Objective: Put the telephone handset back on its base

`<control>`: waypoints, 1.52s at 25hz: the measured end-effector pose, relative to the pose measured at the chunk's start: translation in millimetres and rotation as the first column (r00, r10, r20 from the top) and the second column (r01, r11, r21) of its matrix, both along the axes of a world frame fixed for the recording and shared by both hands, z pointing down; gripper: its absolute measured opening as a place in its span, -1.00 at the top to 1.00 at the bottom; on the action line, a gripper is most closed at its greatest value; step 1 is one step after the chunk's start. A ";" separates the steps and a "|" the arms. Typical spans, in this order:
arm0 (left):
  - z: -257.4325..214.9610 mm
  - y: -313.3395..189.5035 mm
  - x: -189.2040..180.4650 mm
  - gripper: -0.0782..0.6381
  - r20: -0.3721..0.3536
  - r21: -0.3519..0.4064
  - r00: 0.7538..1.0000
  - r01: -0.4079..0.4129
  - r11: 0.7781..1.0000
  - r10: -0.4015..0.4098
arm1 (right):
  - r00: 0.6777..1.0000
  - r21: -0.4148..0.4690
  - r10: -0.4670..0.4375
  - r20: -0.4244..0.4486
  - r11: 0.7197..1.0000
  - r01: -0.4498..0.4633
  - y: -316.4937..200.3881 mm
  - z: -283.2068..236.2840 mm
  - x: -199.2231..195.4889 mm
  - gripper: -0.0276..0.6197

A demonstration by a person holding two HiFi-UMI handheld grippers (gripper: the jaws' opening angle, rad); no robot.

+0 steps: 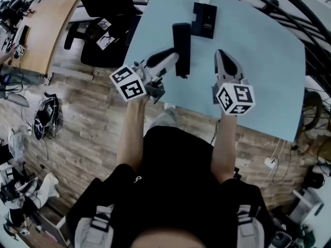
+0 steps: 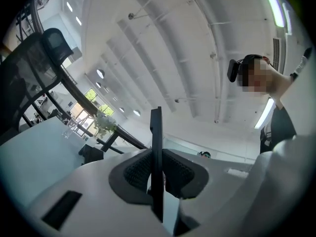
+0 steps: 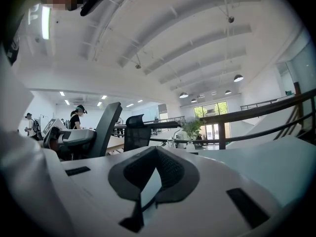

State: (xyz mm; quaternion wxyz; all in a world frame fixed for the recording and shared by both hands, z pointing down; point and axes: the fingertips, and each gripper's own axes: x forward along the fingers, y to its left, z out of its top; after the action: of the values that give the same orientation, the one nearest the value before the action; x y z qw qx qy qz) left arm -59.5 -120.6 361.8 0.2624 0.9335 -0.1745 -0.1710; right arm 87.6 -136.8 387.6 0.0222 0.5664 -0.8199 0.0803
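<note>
the left gripper [image 1: 173, 59] has its jaws clenched on the black handset [image 1: 181, 39], shown mid-carry over the pale blue counter [image 1: 258, 61]. in the left gripper view the handset stands edge-on between the two ribbed pads, gripped across its thin sides, with most of its length running out past the jaw tips. it looks to be clear of the counter, though no view settles that.

the base [image 1: 204, 19] sits on the counter ahead of those jaws and a little to their right, apart from the handset's far end. the right gripper [image 1: 221, 56] rests beside the handset on its right; its jaws are pressed together at the tips, with nothing between them.

the step in hand appears to be the carry: the handset is picked up and not yet docked. the next move likely calls for taking the handset forward past the jaw tips to the base, turning it so its flat face meets the cradle and its length lines up with the base, then lowering it until it seats before the left jaws let go. with a grip this narrow, the handset could pivot between the pads if it catches the cradle's edge.
</note>
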 end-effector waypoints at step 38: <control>142.7 -246.0 102.0 0.61 0.025 -0.251 0.984 -0.166 0.954 0.178 | 0.991 -0.274 0.073 -0.114 0.956 -0.102 -127.9 98.5 100.7 0.93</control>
State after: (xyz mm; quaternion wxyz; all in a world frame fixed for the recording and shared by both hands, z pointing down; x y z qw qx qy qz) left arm 42.5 -366.6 504.6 0.3865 0.9089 -0.1186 -0.1021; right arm 188.3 -264.6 486.1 0.1404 0.5967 -0.7722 0.1670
